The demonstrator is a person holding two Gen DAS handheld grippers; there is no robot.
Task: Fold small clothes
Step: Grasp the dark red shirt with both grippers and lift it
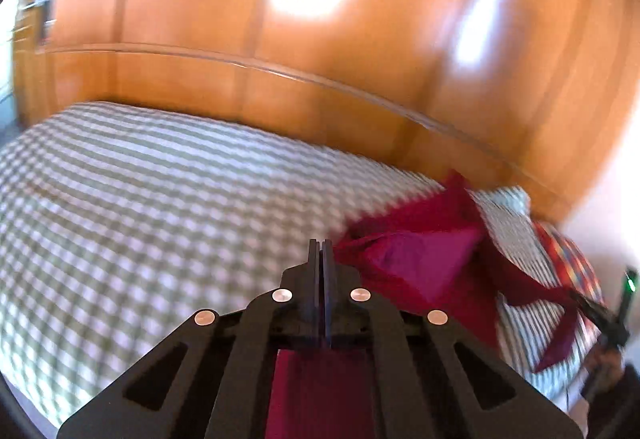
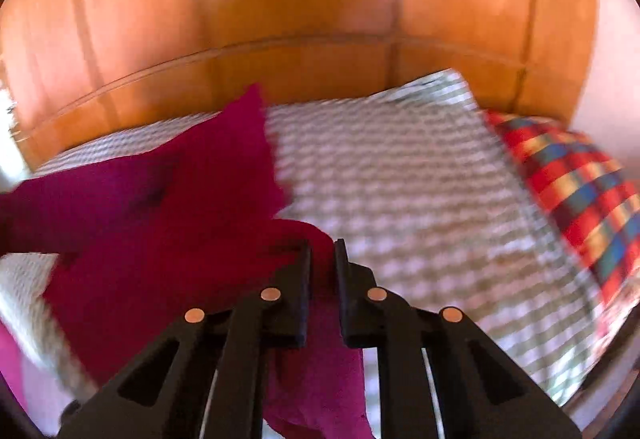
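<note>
A small magenta garment (image 1: 424,259) hangs stretched in the air above a bed with a green-and-white checked cover (image 1: 140,199). My left gripper (image 1: 321,245) is shut on one edge of it; cloth also shows beneath the jaws. In the right wrist view the garment (image 2: 168,223) spreads left and drapes down between the fingers. My right gripper (image 2: 323,249) is shut on a bunch of this cloth, the jaws a narrow gap apart around it. The right gripper also shows far right in the left wrist view (image 1: 600,323), holding the other end.
A glossy orange wooden headboard and wall panel (image 2: 300,19) rises behind the bed. A red, blue and yellow plaid pillow (image 2: 580,191) lies at the right. The checked cover (image 2: 420,199) runs under both grippers. Both views are motion-blurred.
</note>
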